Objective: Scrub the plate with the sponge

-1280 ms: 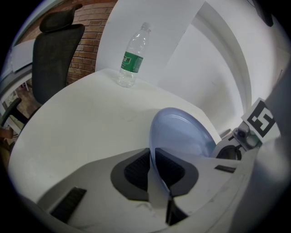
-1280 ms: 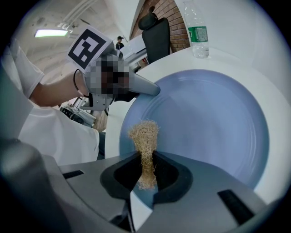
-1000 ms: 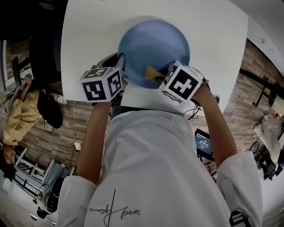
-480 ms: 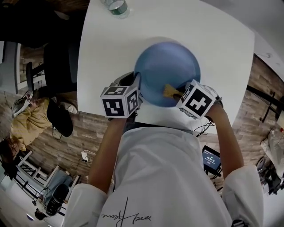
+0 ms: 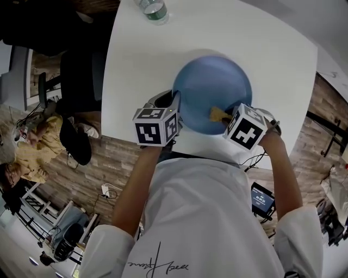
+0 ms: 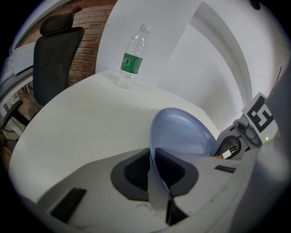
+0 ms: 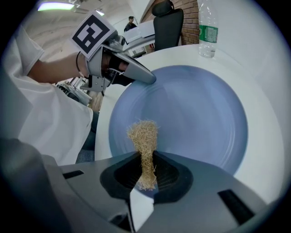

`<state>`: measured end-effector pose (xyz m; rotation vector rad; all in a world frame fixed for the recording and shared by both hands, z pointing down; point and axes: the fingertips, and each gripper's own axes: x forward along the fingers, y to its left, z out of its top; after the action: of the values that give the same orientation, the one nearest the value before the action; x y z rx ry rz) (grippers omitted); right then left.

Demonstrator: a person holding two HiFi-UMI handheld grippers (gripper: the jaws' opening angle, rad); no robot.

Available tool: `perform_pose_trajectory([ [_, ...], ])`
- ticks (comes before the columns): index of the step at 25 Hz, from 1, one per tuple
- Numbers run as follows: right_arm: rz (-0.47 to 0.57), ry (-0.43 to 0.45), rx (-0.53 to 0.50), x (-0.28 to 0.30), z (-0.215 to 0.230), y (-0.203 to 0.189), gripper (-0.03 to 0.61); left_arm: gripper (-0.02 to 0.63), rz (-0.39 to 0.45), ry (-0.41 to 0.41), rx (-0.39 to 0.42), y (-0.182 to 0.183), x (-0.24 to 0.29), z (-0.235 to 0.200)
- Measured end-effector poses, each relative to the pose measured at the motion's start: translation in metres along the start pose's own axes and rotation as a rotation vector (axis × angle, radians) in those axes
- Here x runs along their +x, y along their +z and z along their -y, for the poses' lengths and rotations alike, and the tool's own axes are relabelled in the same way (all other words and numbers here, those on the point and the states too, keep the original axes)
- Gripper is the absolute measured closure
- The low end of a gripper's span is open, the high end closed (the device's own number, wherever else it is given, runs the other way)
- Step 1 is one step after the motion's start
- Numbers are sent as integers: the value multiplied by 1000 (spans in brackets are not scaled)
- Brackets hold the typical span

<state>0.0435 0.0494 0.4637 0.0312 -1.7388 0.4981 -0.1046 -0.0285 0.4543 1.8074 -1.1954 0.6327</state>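
A blue plate [image 5: 212, 92] lies on the white table [image 5: 272, 49], seen also in the right gripper view as the plate [image 7: 195, 113] and edge-on in the left gripper view as the plate [image 6: 182, 136]. My left gripper [image 5: 173, 106] is shut on the plate's near-left rim. My right gripper [image 5: 227, 118] is shut on a tan fibrous sponge [image 7: 143, 141], whose tuft rests over the plate's near part. In the head view the sponge [image 5: 218, 114] shows just left of the right marker cube.
A clear water bottle with a green label [image 6: 132, 57] stands at the table's far side, bottle [image 5: 154, 11] at the head view's top. A black office chair [image 6: 54, 54] sits beyond the table's left edge. Another person [image 5: 32, 146] is at far left.
The plate and both grippers sit slightly further right and lower in the head view than a second ago. The sponge has shifted right across the plate's near part. Both grips are unchanged.
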Motion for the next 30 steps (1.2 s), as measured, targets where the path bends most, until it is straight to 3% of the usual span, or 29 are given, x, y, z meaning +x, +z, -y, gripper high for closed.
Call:
perform_pose_trajectory([
  [10,-3,-86,34,-8,22,-6,531,580,-6,0,8,0,-1,-1],
  [30,-12,-139,34,-11,38,-2,531,572,-6,2,18,2,-1,-3],
])
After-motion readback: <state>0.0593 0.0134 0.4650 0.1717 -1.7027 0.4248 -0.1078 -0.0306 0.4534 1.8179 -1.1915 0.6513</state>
